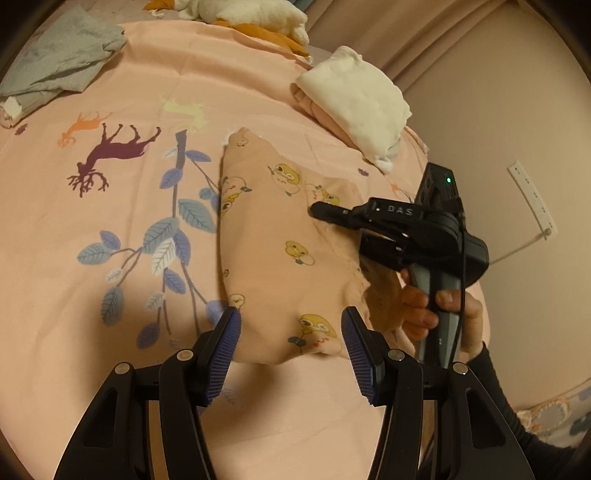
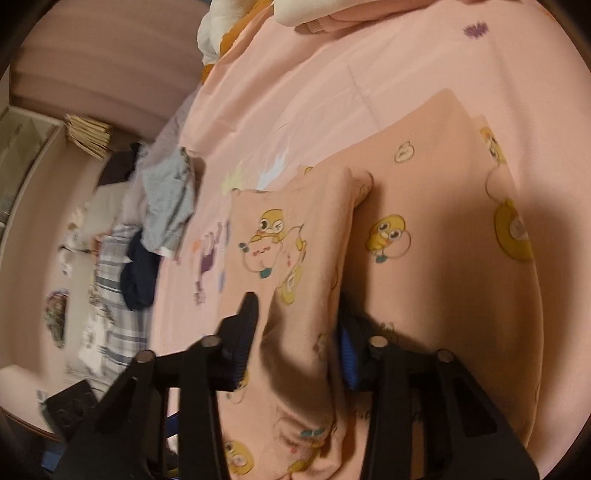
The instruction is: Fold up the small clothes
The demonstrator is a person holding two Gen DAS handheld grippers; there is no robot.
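Note:
A pink baby garment (image 1: 266, 229) printed with yellow chicks lies flat on the pink bedsheet (image 1: 92, 369). My left gripper (image 1: 291, 347) hovers open over its near hem, one blue pad on each side of the cloth and neither pressing on it. A hand holds my right gripper (image 1: 318, 212), which comes in from the right, its black fingertips together on the garment's right part. In the right wrist view a raised fold of the garment (image 2: 295, 236) runs up between the fingers of the right gripper (image 2: 295, 332), which is shut on it.
A crumpled grey garment (image 1: 55, 62) lies at the far left of the bed. Folded white and pink clothes (image 1: 358, 99) are stacked at the far right edge. A plush toy (image 1: 251, 14) sits at the head. More clothes (image 2: 138, 277) lie beyond the bed's left side.

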